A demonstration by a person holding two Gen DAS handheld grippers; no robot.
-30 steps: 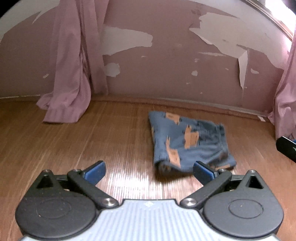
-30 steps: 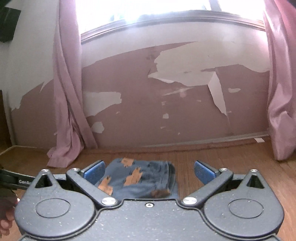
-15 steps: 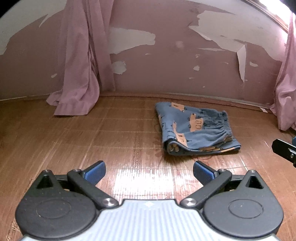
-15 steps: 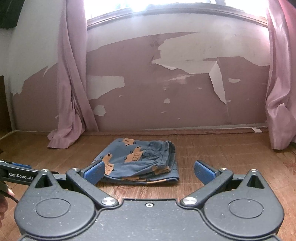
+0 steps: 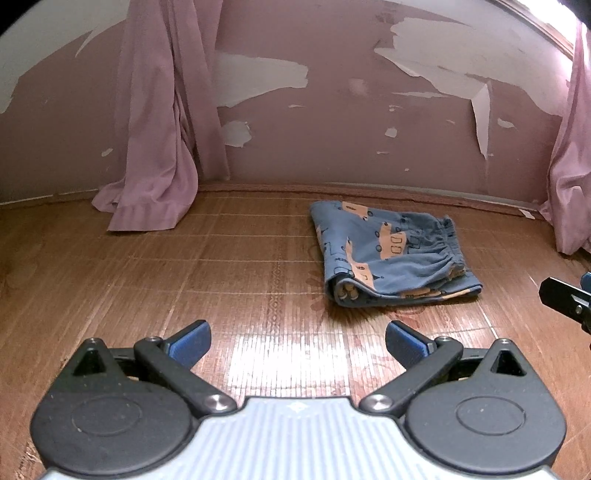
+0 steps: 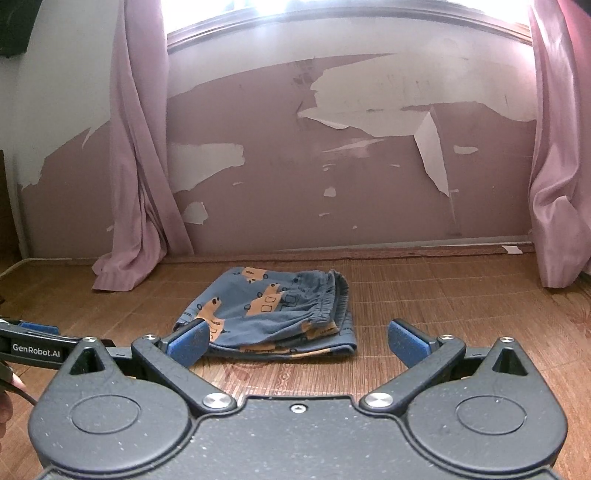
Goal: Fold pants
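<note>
The far wall [image 6: 280, 177] is painted a dusty mauve, and the paint has peeled away in large ragged patches [image 6: 376, 99] that show white plaster beneath; smaller flakes dot the lower part. Above it runs a dark window sill [image 6: 332, 14], with bright daylight glaring in through the window [image 6: 295, 3]. Pink curtains hang at both sides: the left curtain [image 6: 140, 166] drops to the floor and bunches there, the right curtain [image 6: 557, 166] reaches the floor too. The floor [image 5: 166, 280] is a brown woven mat with a faint grid pattern, and a pale sheen of reflected light lies on its near part. A dark object [image 6: 14, 26] sits high at far left.
</note>
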